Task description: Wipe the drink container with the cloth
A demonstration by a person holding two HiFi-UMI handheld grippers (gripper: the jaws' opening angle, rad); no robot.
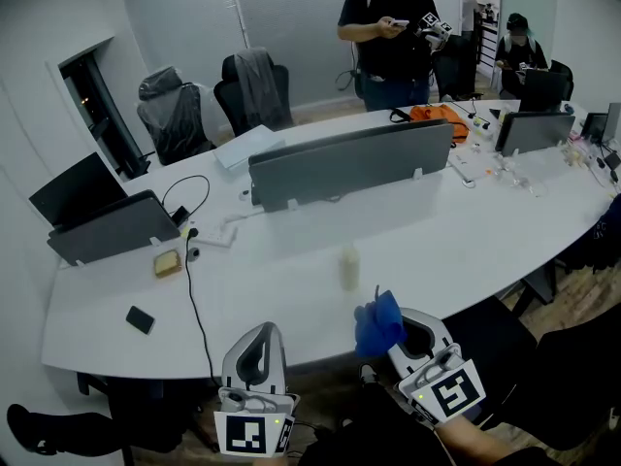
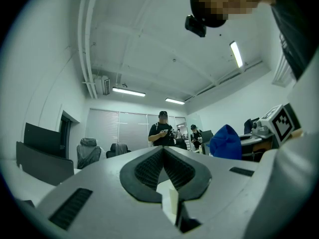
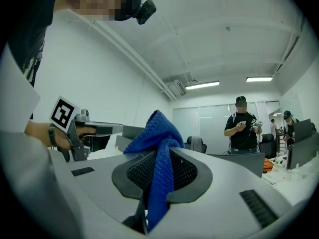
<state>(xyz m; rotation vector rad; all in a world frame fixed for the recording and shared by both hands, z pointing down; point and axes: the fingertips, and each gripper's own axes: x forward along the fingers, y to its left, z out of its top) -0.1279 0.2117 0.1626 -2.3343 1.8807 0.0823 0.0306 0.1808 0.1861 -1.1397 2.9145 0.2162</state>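
Note:
A small pale drink container point(image 1: 348, 266) stands upright on the white table point(image 1: 291, 299), near its front edge. My right gripper point(image 1: 390, 330) hovers just in front of the container and slightly to its right, shut on a blue cloth point(image 1: 379, 322) that bunches up above the jaws. In the right gripper view the cloth point(image 3: 158, 148) hangs pinched between the ribbed pads point(image 3: 137, 172). My left gripper point(image 1: 262, 333) is held at the table's front edge, left of the container, shut with nothing in it; its pads point(image 2: 149, 167) meet. The blue cloth point(image 2: 227, 142) also shows at the right of the left gripper view.
A grey divider panel point(image 1: 349, 161) runs across the table behind the container. A black phone point(image 1: 140, 319), a yellowish block point(image 1: 167, 262) and a black cable point(image 1: 194, 299) lie at the left. A person point(image 1: 393, 37) stands beyond the table; office chairs point(image 1: 254, 87) are at the back.

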